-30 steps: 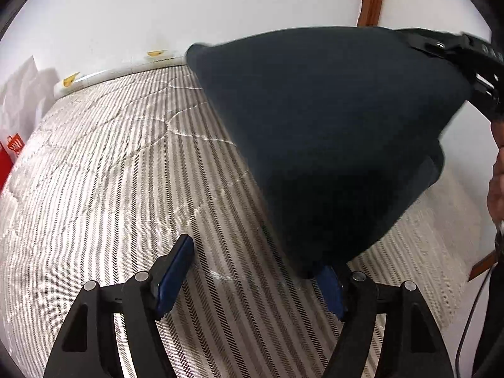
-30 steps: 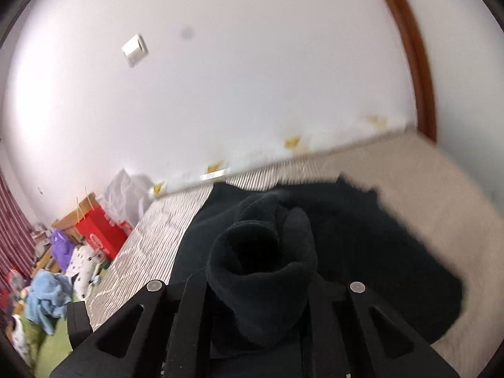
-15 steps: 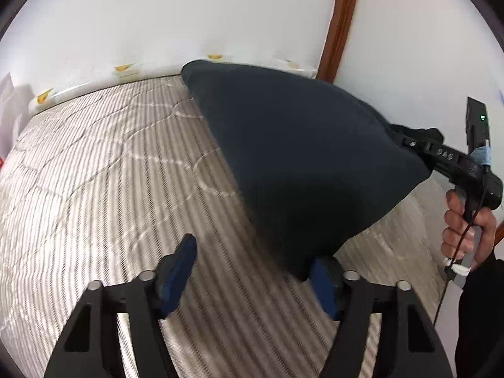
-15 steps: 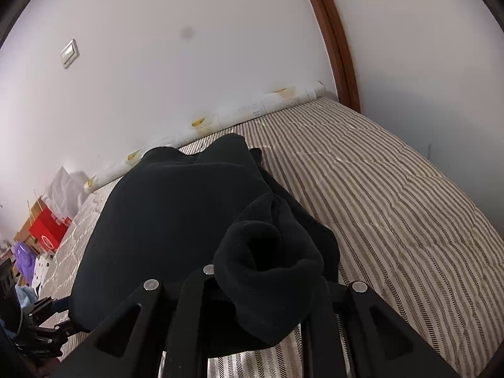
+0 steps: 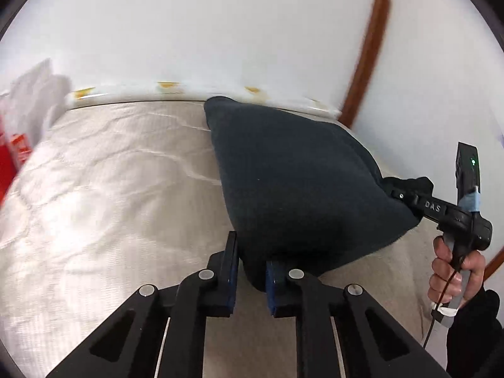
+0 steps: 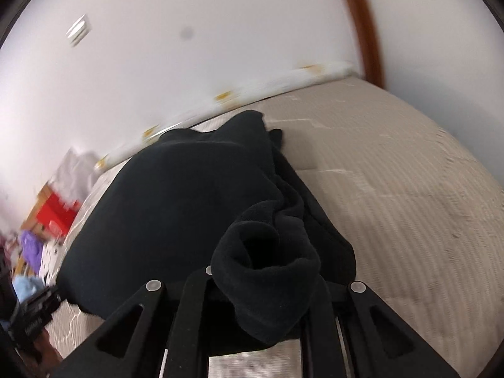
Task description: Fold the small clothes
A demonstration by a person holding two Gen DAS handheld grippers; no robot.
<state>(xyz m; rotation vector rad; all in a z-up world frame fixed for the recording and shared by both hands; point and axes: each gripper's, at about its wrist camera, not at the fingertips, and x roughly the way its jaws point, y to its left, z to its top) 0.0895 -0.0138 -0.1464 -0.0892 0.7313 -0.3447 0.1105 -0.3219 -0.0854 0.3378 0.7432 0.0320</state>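
Dark navy fleece garment [image 5: 299, 186] hangs stretched between both claws above striped quilted mattress [image 5: 110, 189], centre-right of the frame. Left claw [image 5: 250, 278] pinches its lower corner; right claw [image 5: 397, 193] pinches bunched cuff at far right. Long axis runs claw to claw. Red bag [image 5: 12, 151] at left edge, well apart; nothing blocks.

Both wrist views look low and close across the mattress [image 5: 110, 189] toward the wall, sharing the dark garment [image 5: 299, 182].

One dark garment [image 5: 293, 186], two hand-held grippers, one mattress [image 5: 104, 195].
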